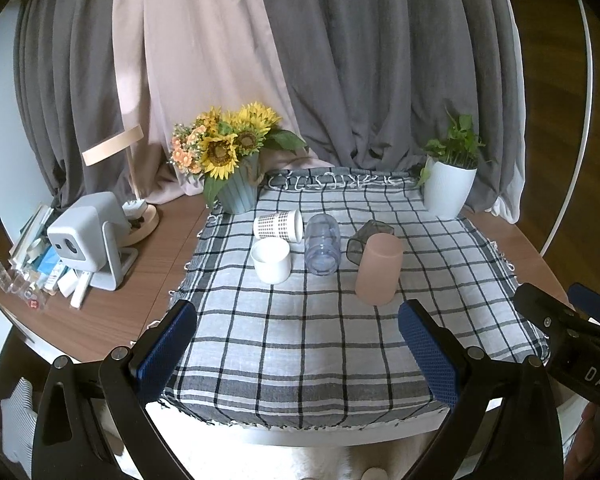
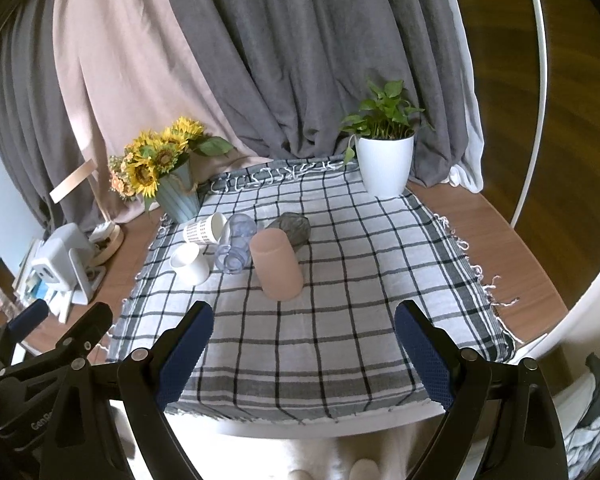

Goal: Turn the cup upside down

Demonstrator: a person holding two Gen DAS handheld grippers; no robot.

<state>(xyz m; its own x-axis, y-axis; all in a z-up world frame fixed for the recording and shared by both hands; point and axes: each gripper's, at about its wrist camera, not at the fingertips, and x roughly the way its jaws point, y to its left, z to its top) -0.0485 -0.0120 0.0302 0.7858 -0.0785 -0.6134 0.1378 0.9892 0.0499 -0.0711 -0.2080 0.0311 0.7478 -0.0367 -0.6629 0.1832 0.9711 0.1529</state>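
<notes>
The left tool (image 1: pixel 298 344) is spread wide with nothing between its blue pads, held low over the near edge of the checked cloth (image 1: pixel 300 320) on the table (image 1: pixel 172 232). The right tool (image 2: pixel 304 344) is spread just as wide and also holds nothing; it sits just to the right of the left one, its black frame showing at the edge of the left view. Ahead of both tools, well beyond their tips, stand the cups. The pink cup (image 2: pixel 277 264) is nearest, standing mouth down on the cloth, ahead and slightly right of the left tool, ahead and slightly left of the right one. Just behind it a dark grey cup (image 1: pixel 365 238) lies on its side. To the left a clear cup (image 1: pixel 321 246) lies on its side, a white cup (image 1: pixel 271 260) stands mouth up, and a dotted paper cup (image 1: pixel 278 225) lies behind that one. Farther off, sunflowers (image 1: pixel 228 140) stand at the cloth's far left corner and a green plant in a white pot (image 2: pixel 386 164) at its far right.
</notes>
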